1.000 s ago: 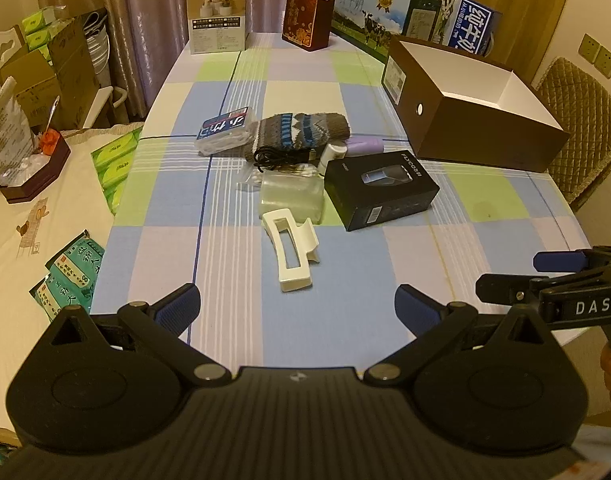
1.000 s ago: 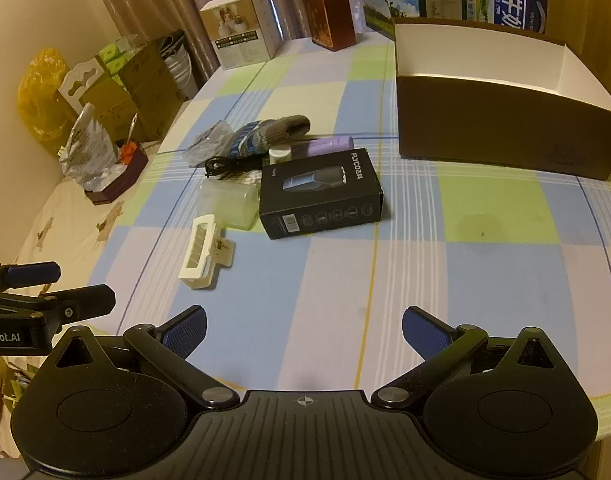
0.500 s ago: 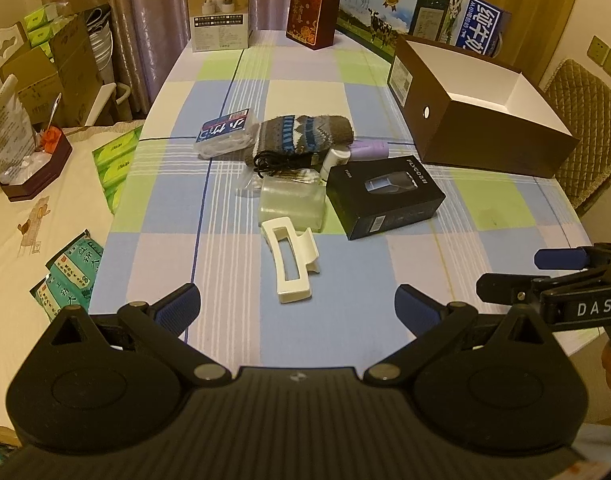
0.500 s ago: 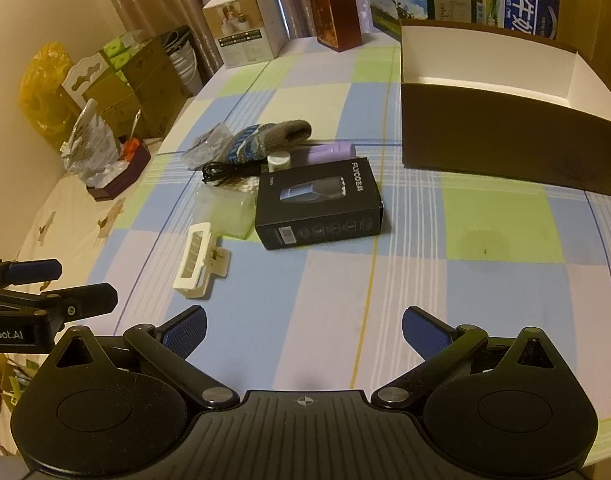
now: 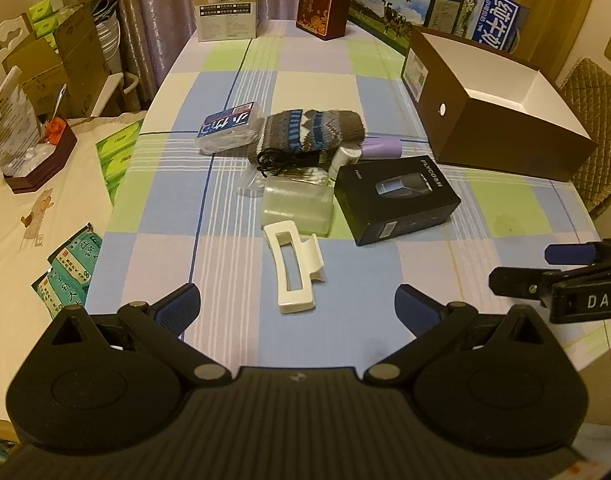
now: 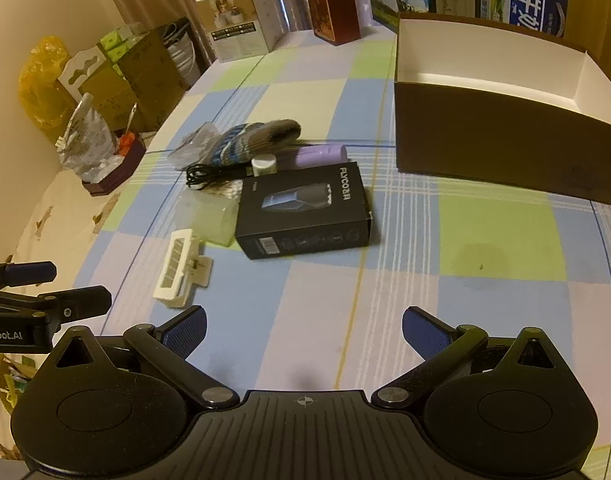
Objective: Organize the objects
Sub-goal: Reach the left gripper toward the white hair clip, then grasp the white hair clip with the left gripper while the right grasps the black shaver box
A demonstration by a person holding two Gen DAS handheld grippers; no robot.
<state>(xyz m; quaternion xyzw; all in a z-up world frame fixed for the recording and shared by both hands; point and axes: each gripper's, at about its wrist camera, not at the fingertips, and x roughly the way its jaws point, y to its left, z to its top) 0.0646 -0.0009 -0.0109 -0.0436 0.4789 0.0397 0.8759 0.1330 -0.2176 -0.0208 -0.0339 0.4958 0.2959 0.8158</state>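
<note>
A cluster of loose items lies mid-table: a white hair claw clip (image 5: pixel 293 270) (image 6: pixel 180 268), a black shaver box (image 5: pixel 397 198) (image 6: pixel 305 212), a knitted glove (image 5: pixel 309 130) (image 6: pixel 253 142), a black cable (image 5: pixel 283 158), a purple tube (image 5: pixel 381 148) (image 6: pixel 321 155), a translucent case (image 5: pixel 297 208) and a cotton swab pack (image 5: pixel 229 126). An open brown box (image 5: pixel 501 128) (image 6: pixel 501 140) with a white inside stands at the right. My left gripper (image 5: pixel 297 306) hovers open just short of the clip. My right gripper (image 6: pixel 304 326) is open over bare cloth, short of the shaver box.
Cartons (image 5: pixel 437 8), a white product box (image 5: pixel 225 0) and a red bag (image 5: pixel 323 6) line the table's far end. Left of the table are a chair with boxes (image 5: pixel 45 64), a tray (image 5: pixel 37 156) and green packets (image 5: pixel 71 272). A padded chair (image 5: pixel 593 120) stands at the right.
Both grippers have edged forward toward the cluster, so the clip and shaver box appear nearer. Both stay open and nothing on the table has moved.
</note>
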